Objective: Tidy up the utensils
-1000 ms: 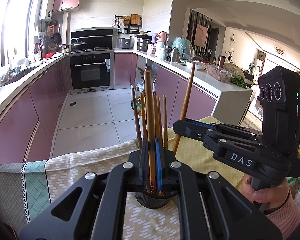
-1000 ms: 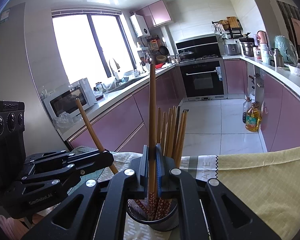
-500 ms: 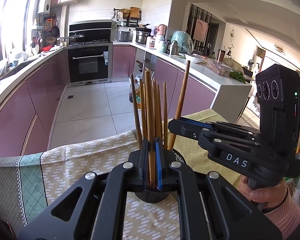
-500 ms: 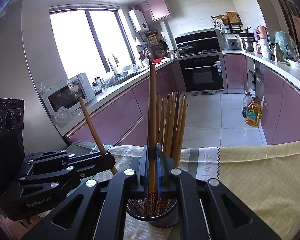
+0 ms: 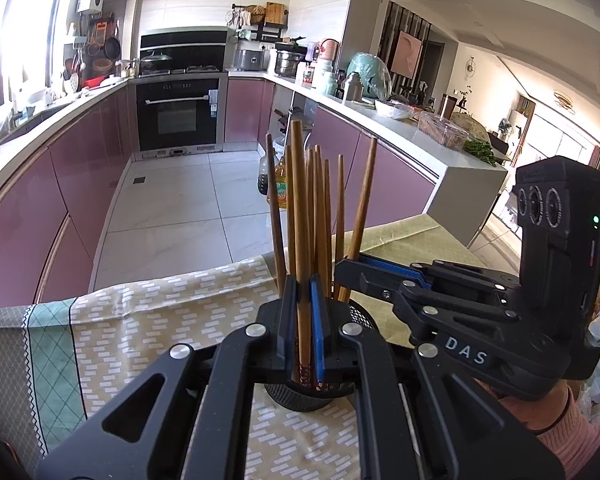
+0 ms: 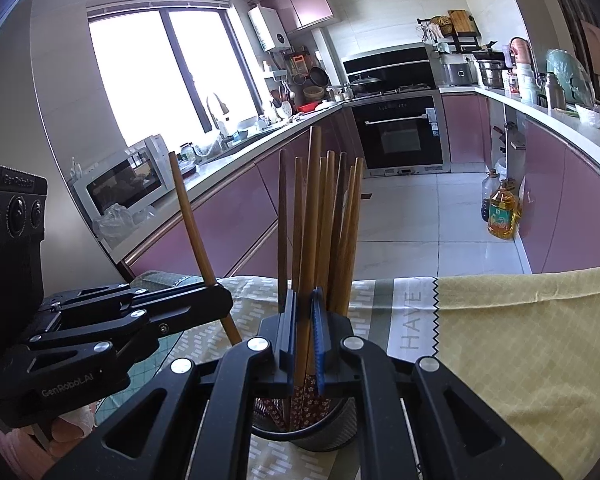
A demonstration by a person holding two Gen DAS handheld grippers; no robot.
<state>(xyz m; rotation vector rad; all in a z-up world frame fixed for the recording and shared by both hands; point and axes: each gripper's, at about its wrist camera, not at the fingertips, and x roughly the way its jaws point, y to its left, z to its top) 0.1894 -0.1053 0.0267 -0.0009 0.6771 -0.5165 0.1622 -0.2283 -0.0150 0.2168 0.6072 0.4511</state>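
The chopstick (image 5: 300,216) between the left gripper (image 5: 302,320) fingers now stands lower, its patterned end inside the black mesh holder (image 5: 360,314). In the right gripper (image 6: 303,332), the other chopstick (image 6: 310,216) has also sunk deeper among the standing chopsticks.

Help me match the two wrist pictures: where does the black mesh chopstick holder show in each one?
Left wrist: the black mesh chopstick holder sits low at centre, mostly hidden behind the left tongs.
Right wrist: low at centre, rim showing below the right tongs.
Shared landmark: the black oven.
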